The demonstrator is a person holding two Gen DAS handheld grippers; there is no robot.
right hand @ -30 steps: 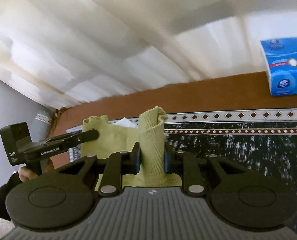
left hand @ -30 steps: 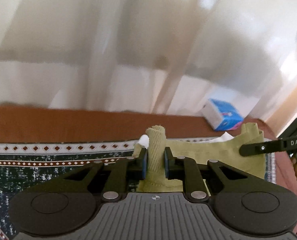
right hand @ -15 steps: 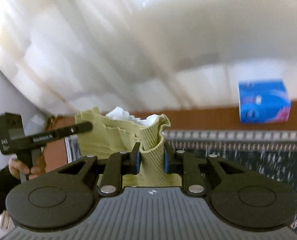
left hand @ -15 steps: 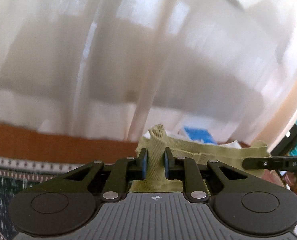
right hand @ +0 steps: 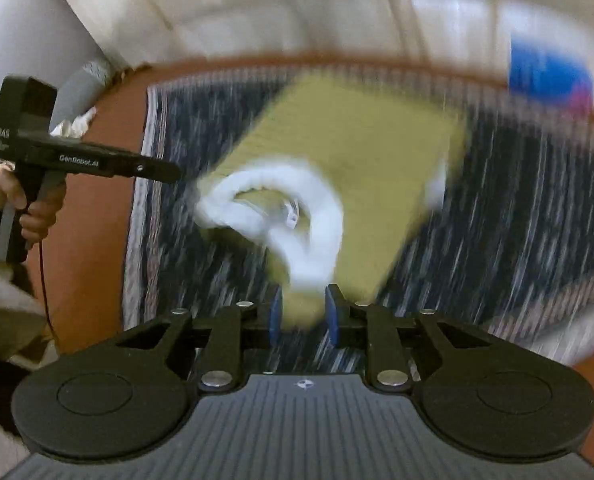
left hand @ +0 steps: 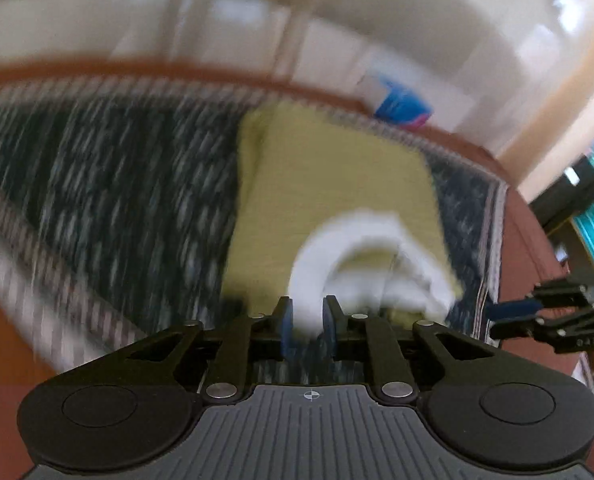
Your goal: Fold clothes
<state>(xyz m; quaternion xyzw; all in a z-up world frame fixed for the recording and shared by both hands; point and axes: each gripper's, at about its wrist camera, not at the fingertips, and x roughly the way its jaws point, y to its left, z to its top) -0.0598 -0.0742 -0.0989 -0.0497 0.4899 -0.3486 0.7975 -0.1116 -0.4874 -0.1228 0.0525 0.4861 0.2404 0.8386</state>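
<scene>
Garment: yellow-green garment (left hand: 329,184) lies mid-frame, folded into a rectangle on the patterned cloth (left hand: 109,184), white collar (left hand: 317,264) showing.
Left gripper (left hand: 306,322): jaws parted, collar between them; grip unclear through blur.
Right gripper (right hand: 303,312): jaws parted, at the near hem.
Remaining: likely a further fold.

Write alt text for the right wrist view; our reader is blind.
A motion-blurred yellow-green garment with a white collar lies on a dark patterned rug, its near edge between the right hand-held gripper fingers. The left hand-held gripper hovers nearby.

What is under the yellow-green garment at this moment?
The garment lies on a dark patterned rug, which shows around it on a brown surface. Whatever sits directly beneath the cloth is covered, and both views are blurred.
</scene>
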